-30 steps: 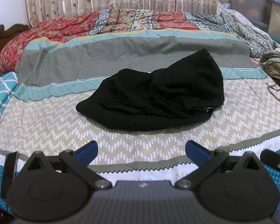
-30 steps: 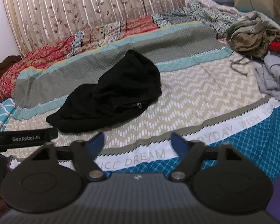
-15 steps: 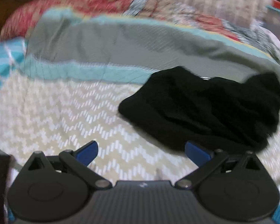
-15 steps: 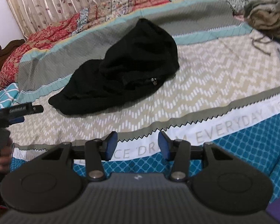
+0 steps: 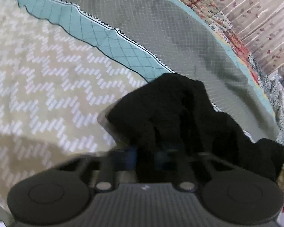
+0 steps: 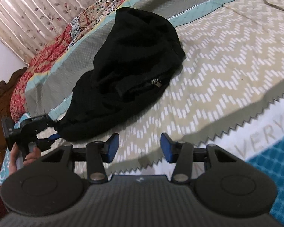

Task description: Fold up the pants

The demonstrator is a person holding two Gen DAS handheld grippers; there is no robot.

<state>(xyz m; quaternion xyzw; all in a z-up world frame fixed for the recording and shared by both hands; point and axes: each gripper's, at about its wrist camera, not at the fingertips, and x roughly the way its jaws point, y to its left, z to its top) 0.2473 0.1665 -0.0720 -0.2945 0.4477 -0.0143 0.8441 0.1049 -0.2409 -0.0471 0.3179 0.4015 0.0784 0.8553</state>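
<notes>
The black pants (image 6: 126, 71) lie crumpled in a heap on the patterned bedspread (image 6: 227, 60), a zipper showing near their front. In the left wrist view my left gripper (image 5: 144, 158) is shut on the near edge of the pants (image 5: 179, 113), black cloth bunched between its blue pads. It also shows in the right wrist view (image 6: 54, 137) at the heap's left end, held by a hand. My right gripper (image 6: 139, 147) is open and empty, just in front of the heap.
A floral curtain (image 6: 37, 5) hangs behind the bed. A dark wooden bed frame (image 6: 0, 98) stands at the left. A red patterned quilt (image 6: 47, 53) lies along the far side of the bed.
My left gripper moved in to the left end of the pants and closed on the cloth. My right gripper came closer to the heap and widened a little.
</notes>
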